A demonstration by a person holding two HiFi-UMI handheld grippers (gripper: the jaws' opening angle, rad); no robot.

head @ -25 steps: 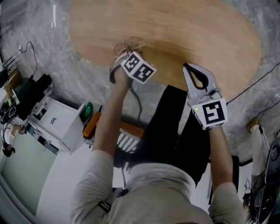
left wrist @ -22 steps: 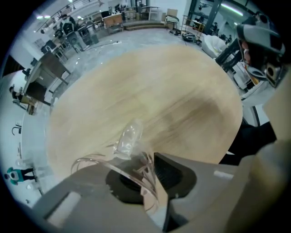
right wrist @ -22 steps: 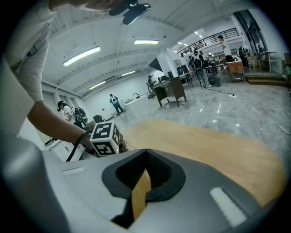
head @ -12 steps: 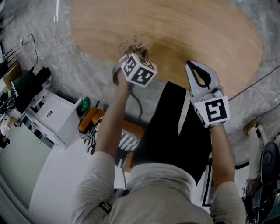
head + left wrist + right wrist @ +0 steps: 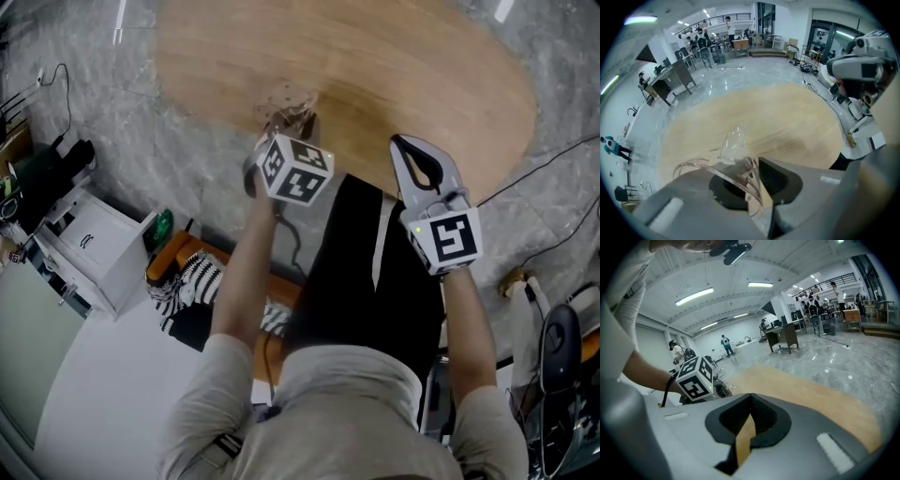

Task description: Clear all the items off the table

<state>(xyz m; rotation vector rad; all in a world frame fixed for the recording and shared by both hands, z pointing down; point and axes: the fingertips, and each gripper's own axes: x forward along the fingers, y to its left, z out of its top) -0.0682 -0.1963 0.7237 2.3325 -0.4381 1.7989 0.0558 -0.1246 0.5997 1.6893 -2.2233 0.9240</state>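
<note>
A crumpled clear plastic piece (image 5: pixel 287 99) hangs over the near edge of the oval wooden table (image 5: pixel 403 66). My left gripper (image 5: pixel 284 120) is shut on it. In the left gripper view the clear plastic piece (image 5: pixel 733 141) sticks out past the closed jaws of the left gripper (image 5: pixel 757 164), with bare table (image 5: pixel 787 122) beyond. My right gripper (image 5: pixel 405 146) is shut with nothing in it and hovers at the table's near edge, to the right of the left one. In the right gripper view the right gripper (image 5: pixel 750 398) points along the table (image 5: pixel 811 394); the left gripper's marker cube (image 5: pixel 696 377) shows at left.
On the marble floor to my left stand a white cabinet (image 5: pixel 80 248), an orange object with striped cloth (image 5: pixel 192 277) and a green item (image 5: pixel 161 226). Cables (image 5: pixel 553 178) run across the floor at the right. Desks and people (image 5: pixel 712 44) are far off.
The left gripper, still holding the clear plastic, has drawn slightly back toward the table's near edge. The right gripper has hardly moved. The head view has shifted.
</note>
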